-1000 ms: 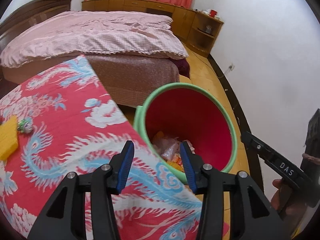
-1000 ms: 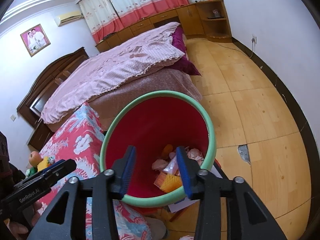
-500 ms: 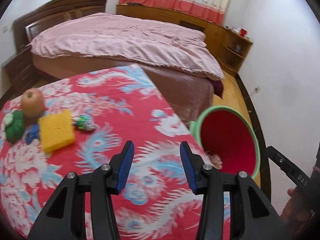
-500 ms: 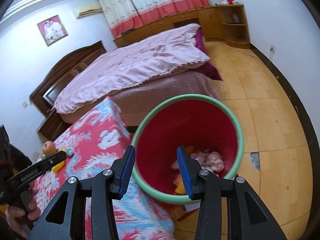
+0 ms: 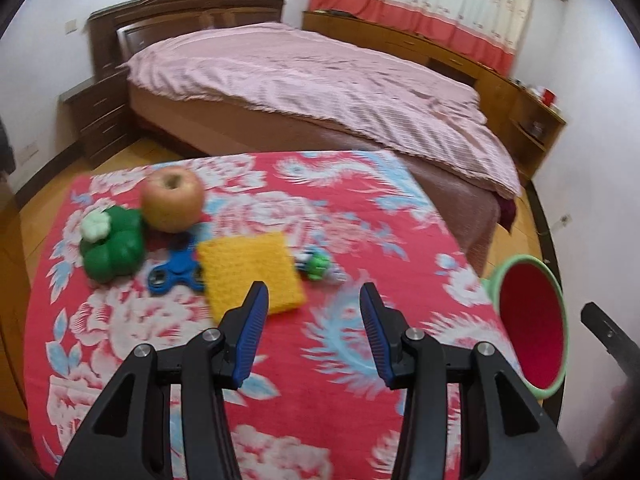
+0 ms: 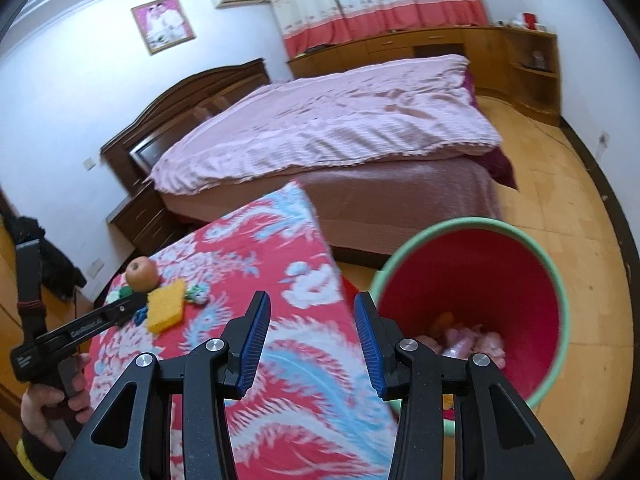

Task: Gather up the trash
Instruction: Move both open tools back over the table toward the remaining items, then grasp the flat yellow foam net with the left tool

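Observation:
A red bin with a green rim [image 6: 472,280] stands on the floor right of the table and holds crumpled trash [image 6: 472,340]; it shows at the right edge of the left wrist view [image 5: 532,320]. On the red flowered tablecloth [image 5: 340,220] lie a yellow sponge [image 5: 248,272], a small green and white crumpled item [image 5: 318,264], a blue fidget spinner [image 5: 176,272], a green toy pepper [image 5: 112,244] and an apple [image 5: 172,200]. My left gripper [image 5: 312,320] hovers open and empty above the cloth, just short of the sponge. My right gripper [image 6: 308,332] is open and empty over the table's right edge.
A bed with a pink cover [image 5: 320,76] lies behind the table, with a dark nightstand [image 5: 96,120] at its left and wooden cabinets [image 6: 440,48] along the far wall. Wooden floor [image 6: 560,200] lies right of the bin. A hand [image 6: 48,412] grips the left tool's handle.
Both grippers swung left, away from the bin and over the table. The sponge, apple and toys came into the left view. Jaw gaps look unchanged and empty.

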Action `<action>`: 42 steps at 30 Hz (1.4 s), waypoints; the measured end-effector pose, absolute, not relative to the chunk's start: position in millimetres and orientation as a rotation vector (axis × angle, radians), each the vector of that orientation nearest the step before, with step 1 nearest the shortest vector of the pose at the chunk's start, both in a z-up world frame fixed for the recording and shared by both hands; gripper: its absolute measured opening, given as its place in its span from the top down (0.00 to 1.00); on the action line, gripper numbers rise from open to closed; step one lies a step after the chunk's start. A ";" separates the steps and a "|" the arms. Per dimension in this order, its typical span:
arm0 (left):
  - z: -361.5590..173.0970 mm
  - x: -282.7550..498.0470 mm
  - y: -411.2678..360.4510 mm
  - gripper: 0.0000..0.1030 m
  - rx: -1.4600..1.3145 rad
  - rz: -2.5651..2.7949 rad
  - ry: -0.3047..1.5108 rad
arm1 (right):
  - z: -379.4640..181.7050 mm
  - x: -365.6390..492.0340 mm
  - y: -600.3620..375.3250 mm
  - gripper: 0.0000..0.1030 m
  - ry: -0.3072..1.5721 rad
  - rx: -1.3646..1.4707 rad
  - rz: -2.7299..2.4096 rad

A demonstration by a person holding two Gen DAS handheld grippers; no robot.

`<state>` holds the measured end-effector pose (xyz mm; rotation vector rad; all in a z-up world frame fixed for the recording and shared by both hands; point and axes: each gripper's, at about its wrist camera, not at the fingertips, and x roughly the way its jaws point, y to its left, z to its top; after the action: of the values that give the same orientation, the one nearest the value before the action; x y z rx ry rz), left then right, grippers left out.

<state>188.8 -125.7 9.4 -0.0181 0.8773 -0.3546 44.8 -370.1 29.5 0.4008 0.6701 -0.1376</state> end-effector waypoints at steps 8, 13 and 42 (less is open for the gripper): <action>-23.2 216.7 -92.0 0.52 -0.087 -0.270 0.941 | 17.3 89.6 -337.3 0.56 0.722 0.375 -0.075; -41.6 229.0 -90.2 0.51 -0.111 -0.273 0.973 | 6.9 111.9 -322.8 0.56 0.761 0.348 -0.053; -43.4 225.6 -68.1 0.89 -0.224 -0.345 0.886 | -31.0 185.6 -268.0 0.56 0.877 0.240 0.041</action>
<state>225.6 -68.1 -43.4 -0.2239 0.8865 -0.3453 185.6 -268.0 -31.0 0.2402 0.8775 0.0407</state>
